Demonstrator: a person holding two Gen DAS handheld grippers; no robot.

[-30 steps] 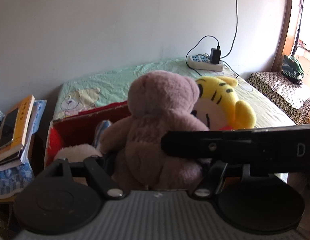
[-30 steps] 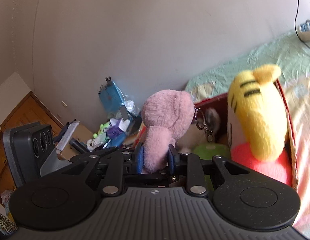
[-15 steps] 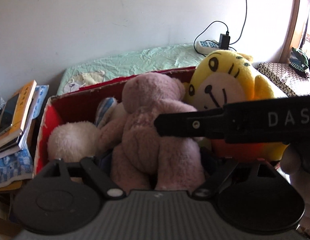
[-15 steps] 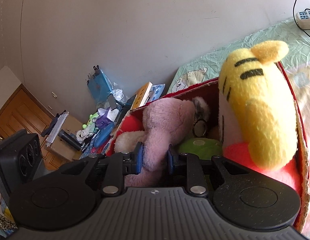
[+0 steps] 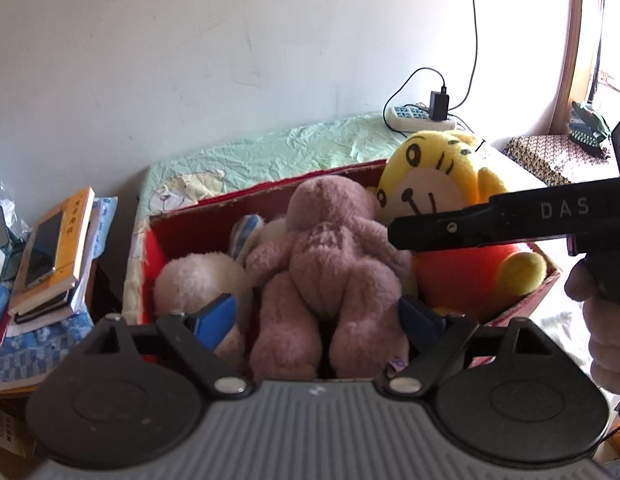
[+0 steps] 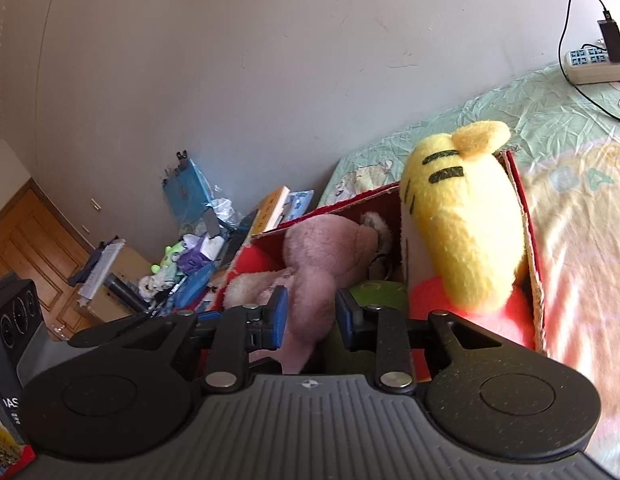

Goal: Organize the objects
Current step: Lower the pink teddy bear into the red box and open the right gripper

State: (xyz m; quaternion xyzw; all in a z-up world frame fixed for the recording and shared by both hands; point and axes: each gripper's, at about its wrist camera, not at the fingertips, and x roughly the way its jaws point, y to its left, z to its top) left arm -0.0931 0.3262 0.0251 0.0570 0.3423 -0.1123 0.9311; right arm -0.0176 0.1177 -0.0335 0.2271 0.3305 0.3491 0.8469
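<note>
A pink plush bear (image 5: pixel 330 248) lies in the red cardboard box (image 5: pixel 269 192) on the bed, between a cream plush (image 5: pixel 193 280) and a yellow tiger plush (image 5: pixel 430 184). My left gripper (image 5: pixel 316 314) stands open and wide, with the bear's legs between its fingers and the pads not pressing. In the right wrist view the bear (image 6: pixel 322 248) has one limb between the blue pads of my right gripper (image 6: pixel 312 316). Those jaws are opening and their pads are easing off the limb. The tiger (image 6: pixel 462 216) fills the box's right end (image 6: pixel 530 232).
A stack of books with a phone (image 5: pixel 53 248) sits left of the box. A power strip (image 5: pixel 422 116) with cables lies at the bed's far edge. A cluttered table (image 6: pixel 181 264) and a wooden door (image 6: pixel 29 248) are to the left. A hand (image 5: pixel 606 320) holds the right gripper.
The bear has come down from above the box to lie inside it. My left gripper has opened wide off the bear. The right gripper's jaws have widened a little around the limb.
</note>
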